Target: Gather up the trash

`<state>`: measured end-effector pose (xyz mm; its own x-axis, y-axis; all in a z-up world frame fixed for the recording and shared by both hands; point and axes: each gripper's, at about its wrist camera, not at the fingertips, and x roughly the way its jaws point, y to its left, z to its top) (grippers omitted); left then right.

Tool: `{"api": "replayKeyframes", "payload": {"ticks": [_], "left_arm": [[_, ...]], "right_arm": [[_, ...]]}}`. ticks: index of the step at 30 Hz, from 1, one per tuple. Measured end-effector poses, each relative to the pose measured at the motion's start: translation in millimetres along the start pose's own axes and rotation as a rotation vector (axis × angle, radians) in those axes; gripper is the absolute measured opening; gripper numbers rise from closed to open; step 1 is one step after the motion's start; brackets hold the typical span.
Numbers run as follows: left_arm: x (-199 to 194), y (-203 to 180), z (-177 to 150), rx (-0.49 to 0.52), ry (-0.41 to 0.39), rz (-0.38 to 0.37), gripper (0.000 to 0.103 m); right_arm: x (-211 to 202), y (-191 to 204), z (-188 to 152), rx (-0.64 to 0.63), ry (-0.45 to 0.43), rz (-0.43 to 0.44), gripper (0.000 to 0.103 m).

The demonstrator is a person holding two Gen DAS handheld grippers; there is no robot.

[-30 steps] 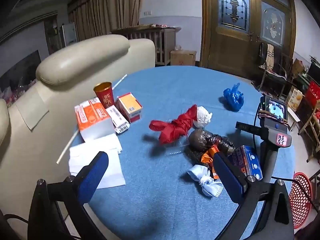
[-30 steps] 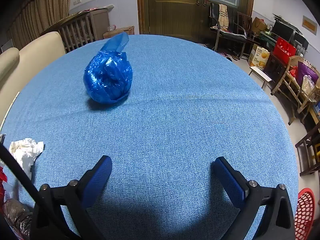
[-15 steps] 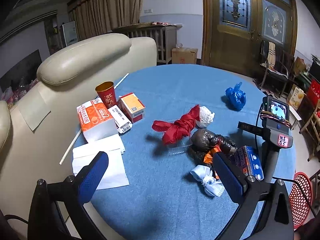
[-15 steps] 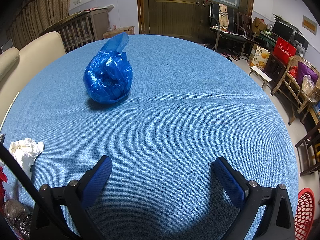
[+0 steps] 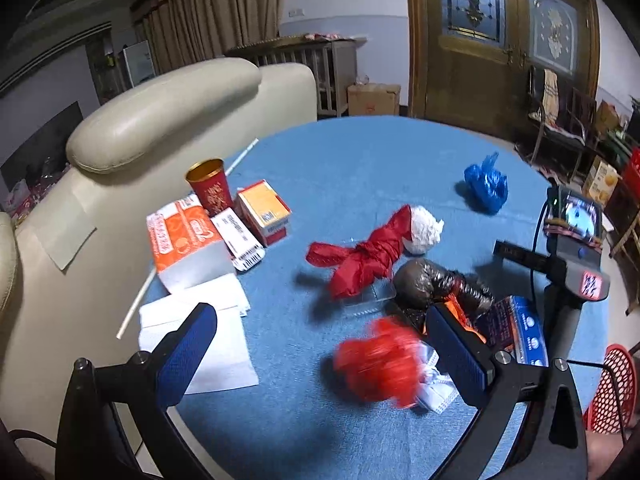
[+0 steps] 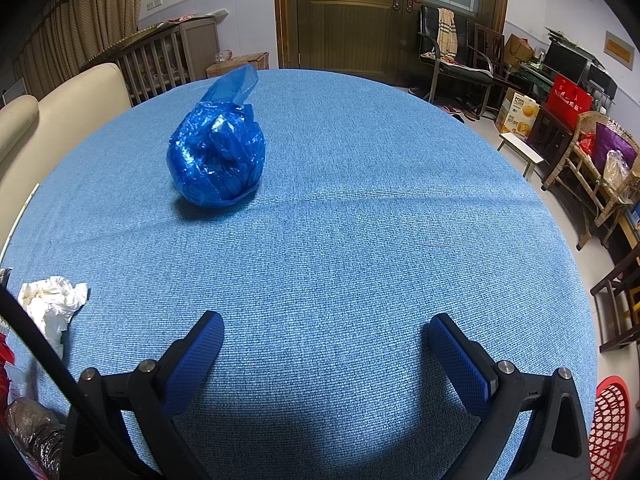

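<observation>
Trash lies on a round blue table (image 5: 352, 168). In the left wrist view I see a knotted red bag (image 5: 368, 256), a white paper wad (image 5: 424, 230), a dark brown bag (image 5: 432, 288), a blue bag (image 5: 486, 184) and a blurred red lump (image 5: 380, 364) over white scraps (image 5: 434, 390). My left gripper (image 5: 320, 352) is open and empty above the near edge. My right gripper (image 6: 326, 356) is open and empty, well short of the blue bag (image 6: 218, 156). The white wad (image 6: 52, 304) shows at its left.
A red cup (image 5: 210, 186), orange boxes (image 5: 184, 248), a small box (image 5: 262, 210), white paper (image 5: 200, 340) and a straw (image 5: 240, 158) lie at the left. A blue packet (image 5: 520, 328) lies right. A red mesh basket (image 5: 610, 388) stands off the table's right edge. A cream sofa (image 5: 168, 100) stands behind.
A blurred red lump has appeared near the left gripper's right finger, over the white scraps. The left gripper has drawn back slightly. The right gripper has not moved.
</observation>
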<state>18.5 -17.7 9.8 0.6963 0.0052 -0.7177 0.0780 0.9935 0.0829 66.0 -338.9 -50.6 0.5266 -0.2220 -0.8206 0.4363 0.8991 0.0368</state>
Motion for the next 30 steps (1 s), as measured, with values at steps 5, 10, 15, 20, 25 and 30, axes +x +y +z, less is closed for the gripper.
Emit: {"api": "replayKeyframes", "payload": {"ticks": [5,10,15,20,25,30], "left_arm": [[31,-8,-9,-0.008,0.013,-0.029,0.103],[69,-2,-23,-0.011,-0.03,-0.15,0.103],[100,15,-22,-0.063,0.022,-0.225,0.103],[95,11,-9,-0.054,0.013,-0.224,0.103],[52,-1,0,0.003,-0.064,-0.234,0.103],[4,-10,-1,0.036,-0.095,-0.262,0.103]], "right_arm": [[0,0,0,0.0,0.0,0.0,0.103],[0,0,0,0.0,0.0,-0.001,0.103],[0,0,0,0.0,0.0,-0.001,0.103],[0,-3,6,0.001,-0.001,-0.001,0.103],[-5,-10,13,-0.064,0.014,0.041,0.103],[-43,-50,13,-0.05,-0.037,0.058,0.103]]}}
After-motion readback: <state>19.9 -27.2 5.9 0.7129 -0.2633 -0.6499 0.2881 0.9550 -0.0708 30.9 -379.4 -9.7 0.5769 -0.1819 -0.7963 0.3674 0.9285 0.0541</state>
